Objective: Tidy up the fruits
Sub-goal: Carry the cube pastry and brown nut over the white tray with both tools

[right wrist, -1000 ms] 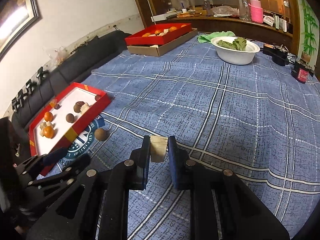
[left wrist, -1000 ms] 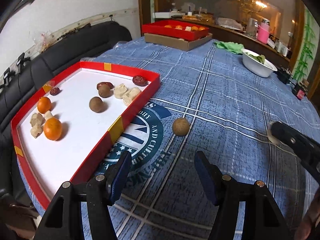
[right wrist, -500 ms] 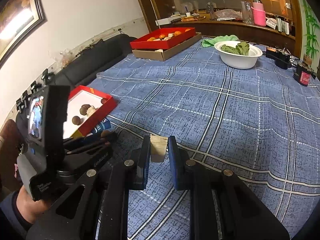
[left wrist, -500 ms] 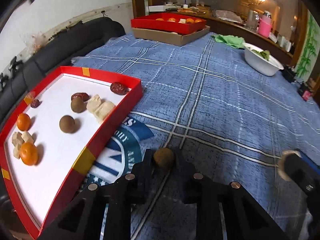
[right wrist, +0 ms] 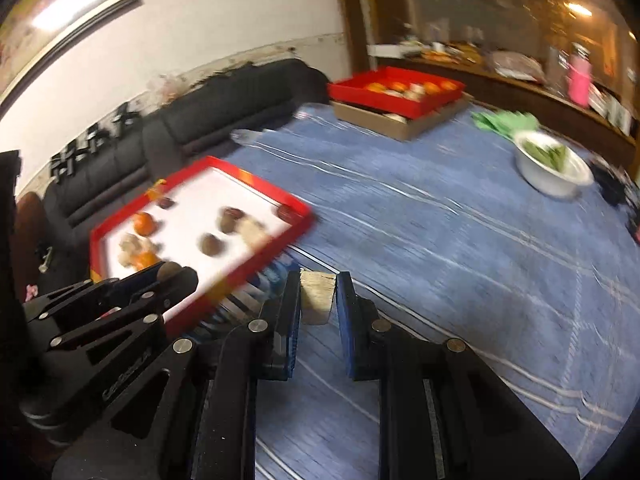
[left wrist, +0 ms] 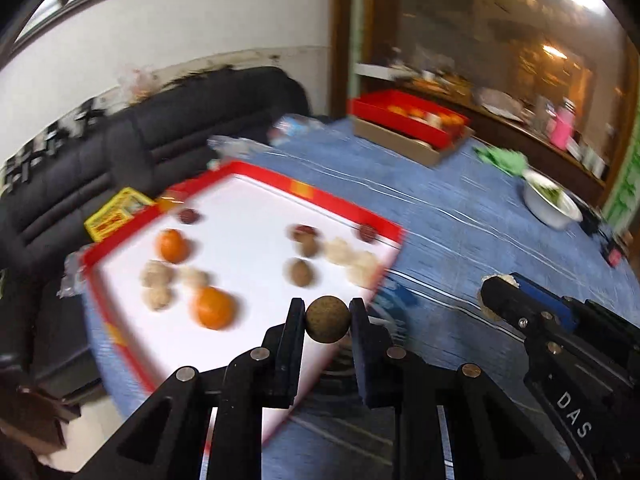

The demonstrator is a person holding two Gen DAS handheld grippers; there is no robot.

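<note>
My left gripper [left wrist: 327,318] is shut on a round brown fruit [left wrist: 328,319] and holds it in the air above the near corner of the red tray [left wrist: 340,204]. Inside the white-floored tray lie two oranges [left wrist: 214,307], brown round fruits [left wrist: 299,273], dark red dates [left wrist: 368,233] and pale chunks [left wrist: 352,258]. A pale tan chunk [right wrist: 317,297] is clamped in my right gripper [right wrist: 318,300], above the blue cloth just right of the red tray [right wrist: 248,178]. The left gripper [right wrist: 170,270] shows at the lower left of the right wrist view.
A blue checked tablecloth [right wrist: 460,248] covers the table. A second red tray on a cardboard box [right wrist: 396,98] stands at the far side, a white bowl of greens [right wrist: 554,166] at the far right. A black sofa [left wrist: 120,152] lies beyond the left table edge.
The left gripper closed on the brown fruit lying on the cloth, lifted it and carried it left over the tray's corner. The right gripper moved left toward the tray with its chunk.
</note>
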